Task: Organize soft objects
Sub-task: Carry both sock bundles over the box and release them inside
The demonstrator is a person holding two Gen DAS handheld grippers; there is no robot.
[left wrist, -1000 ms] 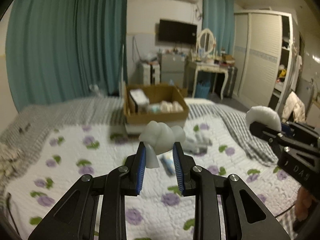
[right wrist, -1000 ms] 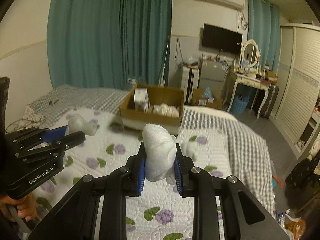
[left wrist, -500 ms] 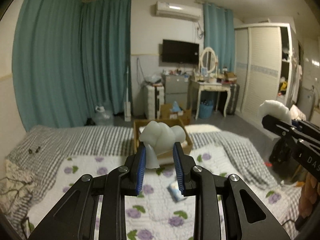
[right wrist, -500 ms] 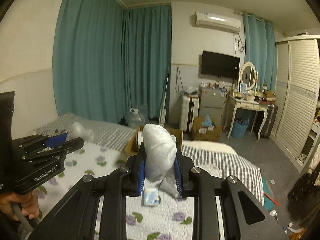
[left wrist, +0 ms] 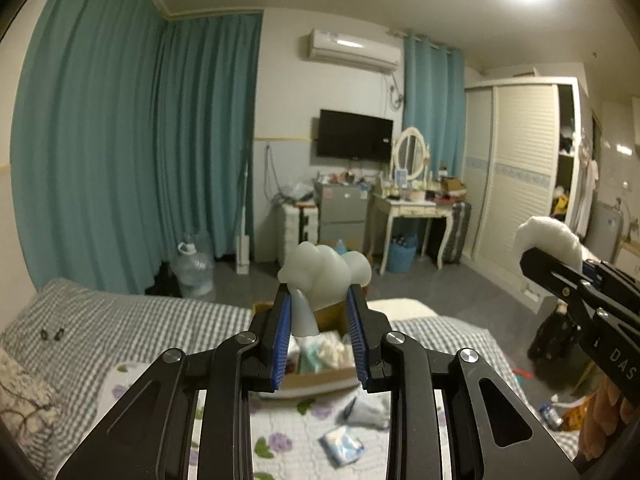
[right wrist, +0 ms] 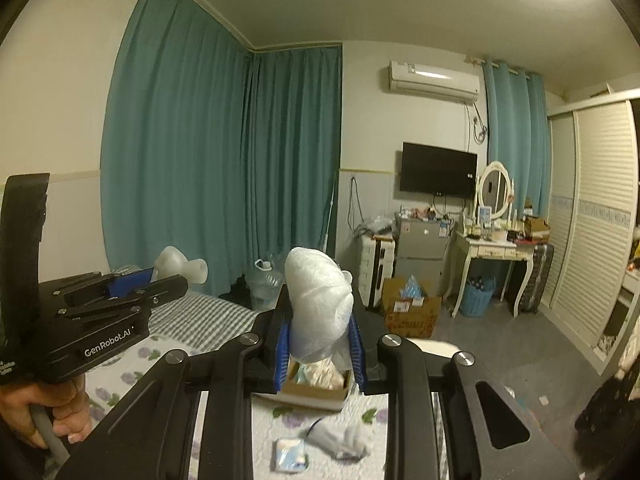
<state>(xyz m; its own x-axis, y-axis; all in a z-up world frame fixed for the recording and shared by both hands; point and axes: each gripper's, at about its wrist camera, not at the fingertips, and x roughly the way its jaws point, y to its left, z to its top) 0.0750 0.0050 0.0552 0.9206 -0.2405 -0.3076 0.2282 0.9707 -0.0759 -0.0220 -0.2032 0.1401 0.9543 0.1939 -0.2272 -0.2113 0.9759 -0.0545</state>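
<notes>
My left gripper point(left wrist: 319, 312) is shut on a pale, lumpy soft toy point(left wrist: 324, 276) and holds it high above the bed. My right gripper point(right wrist: 319, 330) is shut on a white soft bundle point(right wrist: 318, 304), also raised. Each gripper shows in the other's view: the right one point(left wrist: 532, 258) at the right edge, the left one point(right wrist: 176, 276) at the left. A cardboard box point(left wrist: 320, 382) holding soft items sits on the bed below and behind both grippers; it also shows in the right wrist view point(right wrist: 316, 392).
On the floral quilt point(left wrist: 280, 440) lie a small blue-white packet point(left wrist: 342, 444) and a white crumpled item point(left wrist: 370, 410). Beyond the bed are a water jug point(left wrist: 192, 270), a brown box on the floor point(right wrist: 412, 312), a dressing table point(left wrist: 412, 208) and a wardrobe point(left wrist: 524, 184).
Both grippers have risen and tilted up with their loads still held. The views now show more wall and ceiling, and the box sits lower in both frames.
</notes>
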